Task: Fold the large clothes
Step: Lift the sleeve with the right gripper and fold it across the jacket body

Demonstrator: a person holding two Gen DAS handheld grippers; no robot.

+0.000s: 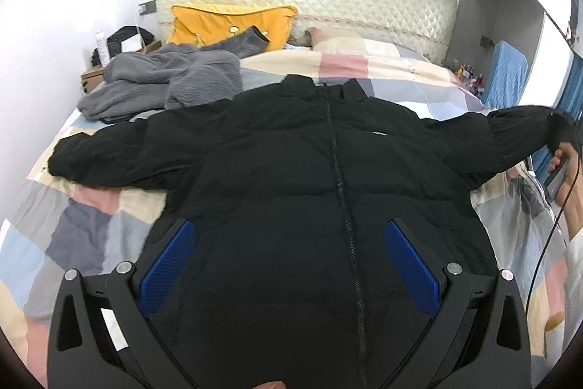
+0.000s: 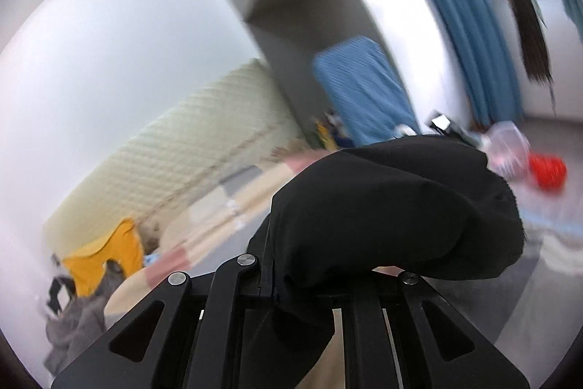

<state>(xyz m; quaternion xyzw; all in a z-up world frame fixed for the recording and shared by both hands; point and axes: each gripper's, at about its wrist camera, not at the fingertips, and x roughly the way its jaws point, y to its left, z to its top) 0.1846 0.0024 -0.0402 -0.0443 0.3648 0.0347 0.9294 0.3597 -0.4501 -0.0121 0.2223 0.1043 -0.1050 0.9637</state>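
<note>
Right gripper (image 2: 288,283) (raised) on jacket cuff (image 2: 393,206)

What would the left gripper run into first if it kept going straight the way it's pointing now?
Most likely the black puffer jacket spread on the bed. The left gripper points down at the jacket's front with its jaws open, beside the zipper; depth is hard to judge.

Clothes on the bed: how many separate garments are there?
2. The black puffer jacket lies spread flat in the middle. The grey fleece garment lies crumpled behind it at the left, near the yellow pillow. More may be hidden.
</note>
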